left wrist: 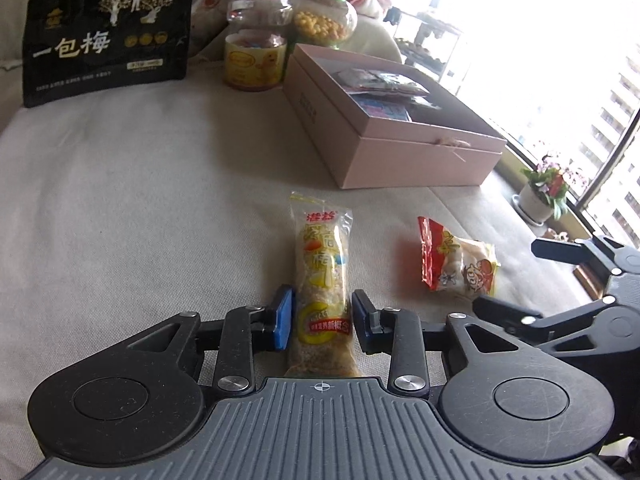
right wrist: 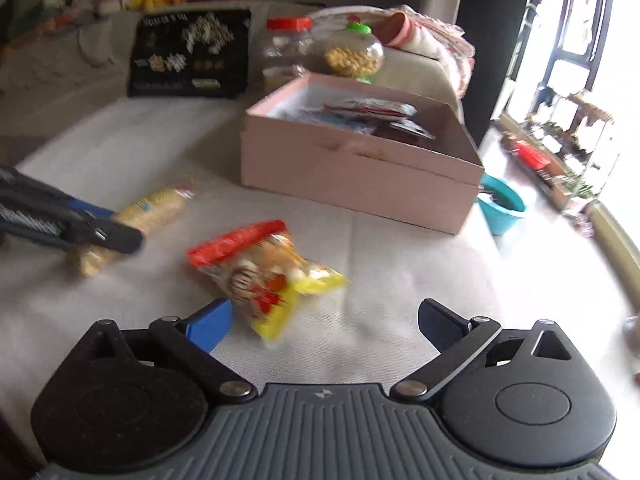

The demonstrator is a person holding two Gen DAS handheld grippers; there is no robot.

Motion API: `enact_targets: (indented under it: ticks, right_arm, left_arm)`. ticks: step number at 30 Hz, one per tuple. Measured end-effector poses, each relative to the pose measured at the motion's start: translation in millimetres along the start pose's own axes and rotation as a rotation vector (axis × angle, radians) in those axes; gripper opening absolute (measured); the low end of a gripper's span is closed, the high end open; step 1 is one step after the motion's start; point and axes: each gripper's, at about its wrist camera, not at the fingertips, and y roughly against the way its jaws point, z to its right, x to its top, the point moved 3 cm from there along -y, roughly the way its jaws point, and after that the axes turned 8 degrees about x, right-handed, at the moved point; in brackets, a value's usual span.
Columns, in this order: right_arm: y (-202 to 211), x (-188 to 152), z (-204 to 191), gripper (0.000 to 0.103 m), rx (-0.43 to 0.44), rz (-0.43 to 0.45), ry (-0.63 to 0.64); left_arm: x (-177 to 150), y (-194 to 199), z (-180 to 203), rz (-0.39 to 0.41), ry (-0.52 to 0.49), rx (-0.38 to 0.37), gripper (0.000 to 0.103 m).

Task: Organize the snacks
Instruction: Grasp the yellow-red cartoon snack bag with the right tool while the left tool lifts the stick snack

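A long clear-wrapped snack bar lies on the beige cloth surface, and my left gripper is shut on its near half, blue pads against both sides. The right wrist view shows that left gripper on the bar at the left. A red and yellow snack packet lies just beyond my right gripper, close to the blue-padded left finger. The right gripper is open and holds nothing. The same packet appears in the left wrist view, with the right gripper's black fingers beside it.
An open pink box holding several packets stands behind the snacks. Farther back are a black pouch, a red-lidded jar and a green-lidded jar. A flower pot stands by the window, and a teal basin sits past the box.
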Motion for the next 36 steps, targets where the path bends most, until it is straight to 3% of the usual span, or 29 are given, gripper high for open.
enact_targets:
  ticks: [7,10,12,14,24,29,33,36]
  right_arm:
    - [-28.7,17.9,-7.9,0.096,0.077,0.018,0.016]
    - [-40.8,22.8,-15.4,0.081,0.111,-0.022,0.036]
    - [-37.9,22.6,-21.2,0.064,0.118,-0.031,0.059]
    - [-30.1,20.9,-24.7,0.056,0.119,-0.029,0.07]
    - [20.3,27.8,-12.8,0.052,0.125,0.043,0.03]
    - [66.5,64.4,1.1,0.052,0.085,0.187,0.059]
    - [103.2,114.0,26.5,0.052,0.056,0.327,0.041]
    - [110.8,147.6,45.6,0.052,0.018,0.385,0.042]
  left_arm:
    - [-4.2,0.3,15.4,0.027,-0.089,0.078,0.036]
    - [-3.9,0.4,14.9,0.024,-0.082,0.079,0.036]
    - [-3.3,0.4,13.8,0.023,-0.076,0.076,0.036]
    - [-3.7,0.7,13.9,0.025,-0.077,0.077,0.036]
    - [-0.5,4.7,10.0,0.047,-0.029,0.046,0.034]
    - [25.1,45.7,23.6,0.21,-0.033,-0.015,0.034]
    - [69.8,89.7,36.6,0.395,-0.051,-0.077,0.034]
    - [107.6,100.8,46.8,0.458,-0.063,-0.108,0.034]
